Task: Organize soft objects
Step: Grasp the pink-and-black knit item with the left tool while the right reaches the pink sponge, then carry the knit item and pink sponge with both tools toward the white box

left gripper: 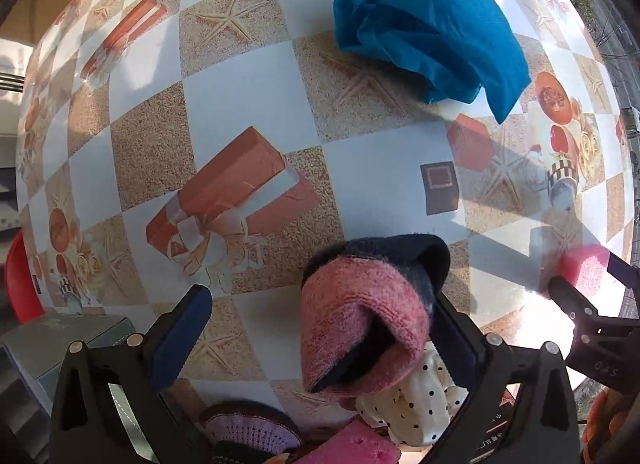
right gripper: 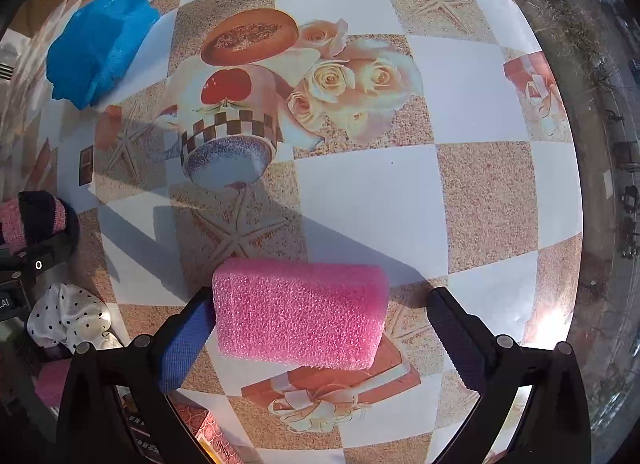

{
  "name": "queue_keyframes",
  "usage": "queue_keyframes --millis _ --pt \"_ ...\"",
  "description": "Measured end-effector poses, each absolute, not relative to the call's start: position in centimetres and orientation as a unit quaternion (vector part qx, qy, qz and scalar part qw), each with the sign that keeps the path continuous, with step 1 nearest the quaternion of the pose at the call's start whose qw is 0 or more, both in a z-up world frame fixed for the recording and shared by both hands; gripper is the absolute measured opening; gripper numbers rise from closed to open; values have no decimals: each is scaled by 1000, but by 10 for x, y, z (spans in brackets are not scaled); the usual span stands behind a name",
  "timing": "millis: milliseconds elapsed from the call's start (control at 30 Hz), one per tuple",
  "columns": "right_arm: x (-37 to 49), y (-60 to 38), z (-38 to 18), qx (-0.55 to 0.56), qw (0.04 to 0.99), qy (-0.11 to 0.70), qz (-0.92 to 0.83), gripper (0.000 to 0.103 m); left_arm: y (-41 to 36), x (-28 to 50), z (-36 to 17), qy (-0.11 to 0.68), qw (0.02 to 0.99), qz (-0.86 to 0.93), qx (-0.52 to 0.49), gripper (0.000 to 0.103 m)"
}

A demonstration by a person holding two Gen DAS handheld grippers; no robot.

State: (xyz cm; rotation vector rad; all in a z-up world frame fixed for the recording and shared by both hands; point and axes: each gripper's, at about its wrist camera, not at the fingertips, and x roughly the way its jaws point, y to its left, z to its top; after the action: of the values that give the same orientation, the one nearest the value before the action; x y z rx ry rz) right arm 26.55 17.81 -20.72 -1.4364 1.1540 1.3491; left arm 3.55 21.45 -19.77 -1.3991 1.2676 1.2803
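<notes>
Viewing my left hand-held gripper spread wide, pink-and-navy sock against one finger, right hand-held gripper parted around pink sponge, blue cloth upper right on table.

A pink sponge is lying on the worktop between the right tool's spread fingers, touching the left finger; a blue cloth is sitting near the far left edge.

You see hard sunlight casting sharp shadows across the counter, its checkered cloth printed with starfish and roses.
</notes>
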Motion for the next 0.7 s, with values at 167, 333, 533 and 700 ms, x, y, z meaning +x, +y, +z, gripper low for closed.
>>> queue_keyframes --millis 167,333,533,700 --pt "262 181 -202 -580 395 467 537 101 216 47 -194 498 445 490 -561 62" --pt "266 185 -177 -550 404 474 557 72 209 68 -172 511 479 499 -510 25" --pt "292 172 -152 -507 416 501 565 72 193 68 -131 488 509 524 -478 25" --pt "320 144 -130 -488 432 515 557 72 163 77 -102 488 534 525 -449 25"
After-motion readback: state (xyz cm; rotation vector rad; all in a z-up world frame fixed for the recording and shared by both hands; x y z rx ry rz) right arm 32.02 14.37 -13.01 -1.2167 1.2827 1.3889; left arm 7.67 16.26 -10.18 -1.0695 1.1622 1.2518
